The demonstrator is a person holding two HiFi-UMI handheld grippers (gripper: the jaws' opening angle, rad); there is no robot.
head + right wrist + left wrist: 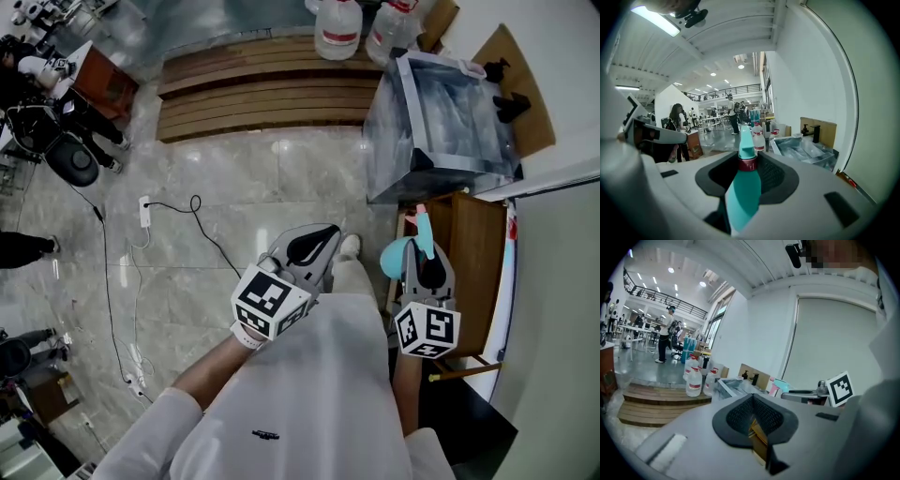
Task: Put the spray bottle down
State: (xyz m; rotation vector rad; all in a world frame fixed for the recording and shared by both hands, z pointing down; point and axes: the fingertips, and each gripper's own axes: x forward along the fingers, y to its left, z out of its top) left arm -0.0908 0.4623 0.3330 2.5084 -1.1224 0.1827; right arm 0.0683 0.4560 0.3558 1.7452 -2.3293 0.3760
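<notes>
In the head view my right gripper (427, 262) is shut on a teal spray bottle (397, 257), held in the air beside a wooden side table (480, 281). The bottle's nozzle (424, 231) points away from me. Seen from the right gripper view, the teal bottle (743, 192) with its red collar runs up between the black pads (776, 176) of the right gripper (750, 164). My left gripper (317, 242) hangs over the floor to the left, its jaws together with nothing in them. The left gripper (753, 398) also looks closed in its own view, where the bottle (781, 386) shows to the right.
A clear plastic box (439, 131) stands beyond the side table. Large water jugs (337, 30) sit on a low wooden platform (262, 89) at the back. A power strip and cables (145, 214) lie on the tiled floor at left. A pale wall (562, 309) runs along the right.
</notes>
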